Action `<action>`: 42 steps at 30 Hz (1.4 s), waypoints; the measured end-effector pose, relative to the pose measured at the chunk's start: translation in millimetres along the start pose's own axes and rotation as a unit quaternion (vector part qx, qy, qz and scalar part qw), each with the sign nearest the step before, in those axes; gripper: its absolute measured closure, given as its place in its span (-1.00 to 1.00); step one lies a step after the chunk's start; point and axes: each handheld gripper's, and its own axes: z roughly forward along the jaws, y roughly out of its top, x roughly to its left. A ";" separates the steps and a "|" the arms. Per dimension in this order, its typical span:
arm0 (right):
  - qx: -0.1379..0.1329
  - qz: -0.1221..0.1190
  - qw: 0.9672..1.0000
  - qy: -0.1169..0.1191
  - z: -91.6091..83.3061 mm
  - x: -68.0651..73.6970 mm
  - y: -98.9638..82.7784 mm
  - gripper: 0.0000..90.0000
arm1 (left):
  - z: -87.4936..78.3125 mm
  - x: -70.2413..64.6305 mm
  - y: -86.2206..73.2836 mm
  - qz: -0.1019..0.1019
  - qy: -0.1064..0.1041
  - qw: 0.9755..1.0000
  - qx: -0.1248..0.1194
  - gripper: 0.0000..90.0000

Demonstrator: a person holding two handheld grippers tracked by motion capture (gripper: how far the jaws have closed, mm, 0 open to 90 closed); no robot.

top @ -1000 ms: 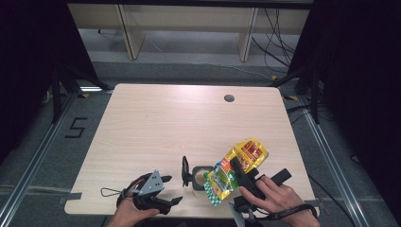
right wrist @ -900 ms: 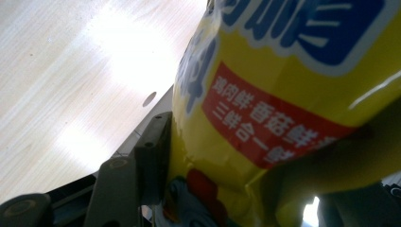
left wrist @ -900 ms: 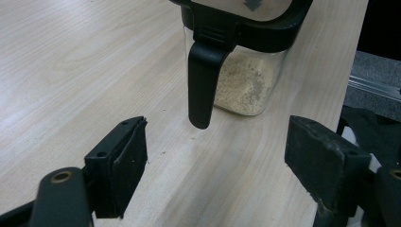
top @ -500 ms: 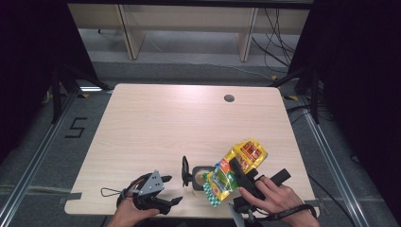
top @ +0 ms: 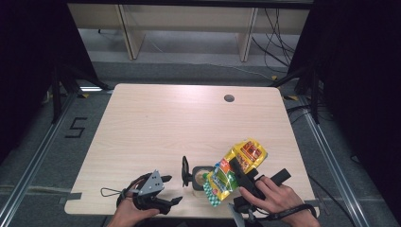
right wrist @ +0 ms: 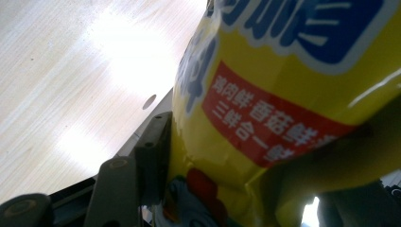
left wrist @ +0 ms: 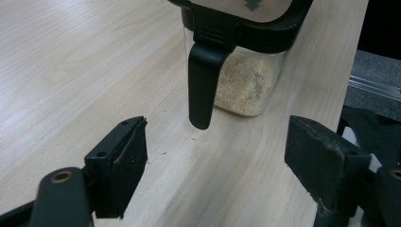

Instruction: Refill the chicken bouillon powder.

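We are clenching the right tool (top: 242, 176) on a yellow bag (top: 236, 169) over the jar (left wrist: 239, 56); our left tool (left wrist: 227, 165) is gaping, released.

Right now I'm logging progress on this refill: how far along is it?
Done: the clear black-lidded jar already holds some beige granules, lid flipped open. In hand: the right gripper clamps the yellow seasoning bag, tilted over the jar. Left: the open left gripper sits beside the jar handle, not yet gripping.
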 end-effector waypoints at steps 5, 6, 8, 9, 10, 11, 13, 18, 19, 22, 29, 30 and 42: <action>0.005 -0.004 1.000 -0.003 -1.0 -0.3 0.1 0.02 | -0.2 0.1 0.1 0.000 0.000 1.000 0.000 -0.52; 0.005 -0.003 1.000 -0.003 -1.0 -0.4 0.1 0.01 | 0.1 -0.4 0.0 -0.002 -0.001 1.000 -0.003 -0.52; 0.002 -0.011 1.000 -0.003 -0.9 -1.6 0.1 0.02 | -0.3 0.8 0.6 0.007 -0.002 1.000 -0.002 -0.52; 0.000 -0.011 1.000 -0.003 -0.6 -1.6 -0.1 0.02 | -0.3 0.6 0.5 0.005 -0.002 1.000 -0.002 -0.52; 0.001 -0.010 1.000 -0.004 -0.7 -1.5 -0.2 0.01 | -0.3 0.4 0.5 0.003 -0.001 1.000 -0.002 -0.52; 0.000 -0.010 1.000 -0.004 -0.7 -1.7 -0.3 0.02 | -0.3 0.1 0.4 0.001 -0.002 1.000 -0.002 -0.52; -0.002 -0.009 1.000 0.003 -0.3 -1.8 -0.6 0.01 | -0.2 0.2 0.4 0.002 -0.001 1.000 -0.002 -0.52; 0.000 -0.001 1.000 0.005 -0.3 -0.8 -0.7 0.01 | -0.7 1.4 0.7 0.011 -0.001 1.000 0.000 -0.52; -0.001 -0.002 1.000 0.004 -0.3 -1.0 -0.8 0.02 | -0.7 1.2 0.8 0.008 -0.003 1.000 0.000 -0.52; 0.002 -0.002 1.000 -0.010 -1.0 -0.6 -0.5 0.02 | -0.8 1.2 0.9 0.008 -0.003 1.000 -0.001 -0.52; -0.005 -0.009 1.000 0.002 -0.4 -2.0 0.2 0.02 | -0.7 1.2 0.8 0.008 -0.004 1.000 -0.001 -0.52; -0.005 -0.009 1.000 0.001 -0.4 -1.9 0.3 0.02 | -0.7 1.3 0.8 0.009 -0.004 1.000 -0.001 -0.52; -0.004 -0.007 1.000 0.001 -1.5 -3.0 0.3 0.02 | -1.6 2.1 1.4 0.011 -0.005 1.000 0.006 -0.52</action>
